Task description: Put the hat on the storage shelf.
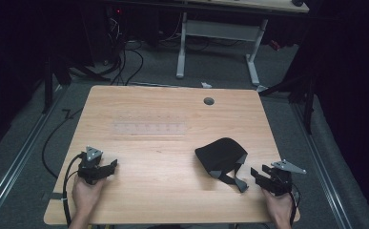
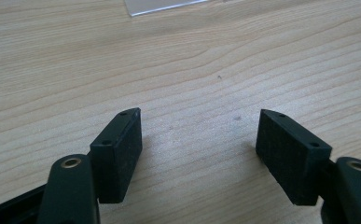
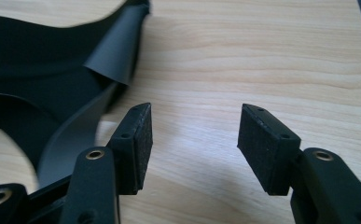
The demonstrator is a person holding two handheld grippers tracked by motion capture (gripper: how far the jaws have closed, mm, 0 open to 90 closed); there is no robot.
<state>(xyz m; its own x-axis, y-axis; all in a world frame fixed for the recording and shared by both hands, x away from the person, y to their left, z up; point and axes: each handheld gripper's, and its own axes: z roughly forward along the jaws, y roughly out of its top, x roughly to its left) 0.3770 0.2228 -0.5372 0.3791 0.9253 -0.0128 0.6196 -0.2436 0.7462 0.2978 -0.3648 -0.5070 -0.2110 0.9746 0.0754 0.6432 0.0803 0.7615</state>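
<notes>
Black fabric pouch [image 1: 221, 155] lying just left of right gripper [image 1: 261, 175], jaws gaping wide, nothing between; left gripper [image 1: 109, 167] likewise gaping.

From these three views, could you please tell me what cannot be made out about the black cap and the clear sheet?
- black cap: its underside is hidden by its own crown in the high view; the right gripper view cuts it off at the left and top edges.
- clear sheet: its markings are too small in the high view; the left gripper view cuts it off at the top edge, leaving one corner.
</notes>
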